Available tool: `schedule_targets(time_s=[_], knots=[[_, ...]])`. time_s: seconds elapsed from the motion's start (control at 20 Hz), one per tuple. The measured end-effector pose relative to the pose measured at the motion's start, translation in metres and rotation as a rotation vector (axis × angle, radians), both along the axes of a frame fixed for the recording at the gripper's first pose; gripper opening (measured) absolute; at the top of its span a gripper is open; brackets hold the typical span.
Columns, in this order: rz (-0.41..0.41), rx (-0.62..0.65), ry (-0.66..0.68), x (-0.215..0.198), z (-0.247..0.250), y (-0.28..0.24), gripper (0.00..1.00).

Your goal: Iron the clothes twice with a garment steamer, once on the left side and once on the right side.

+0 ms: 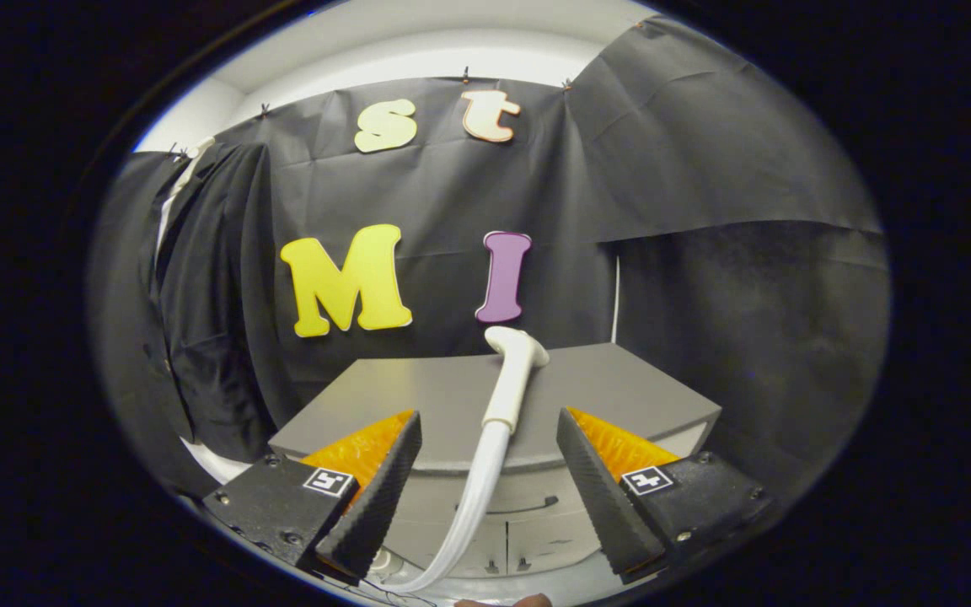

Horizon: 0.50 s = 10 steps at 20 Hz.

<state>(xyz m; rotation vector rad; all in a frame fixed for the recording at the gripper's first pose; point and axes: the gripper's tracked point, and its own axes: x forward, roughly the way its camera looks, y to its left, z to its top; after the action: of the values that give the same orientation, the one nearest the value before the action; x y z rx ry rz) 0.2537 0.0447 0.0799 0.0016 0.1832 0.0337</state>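
Note:
A white garment steamer head lies on top of a grey cabinet, its handle pointing back toward me and its white hose running down between my fingers. My gripper is open, with the handle in the gap between the fingertips and neither finger touching it. A dark garment with a white collar hangs against the booth wall, to the left beyond the left finger.
The grey cabinet has drawer fronts facing me, just below the fingers. Black cloth covers the wall behind and to the right of the cabinet. A fingertip of a hand shows just beneath the hose.

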Motion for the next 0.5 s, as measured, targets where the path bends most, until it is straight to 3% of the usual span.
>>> schedule_targets(time_s=[0.25,0.5], knots=[[0.004,0.018,0.120,0.060,-0.005,-0.002,1.00],[-0.043,0.029,0.303,0.101,-0.034,-0.025,1.00]])
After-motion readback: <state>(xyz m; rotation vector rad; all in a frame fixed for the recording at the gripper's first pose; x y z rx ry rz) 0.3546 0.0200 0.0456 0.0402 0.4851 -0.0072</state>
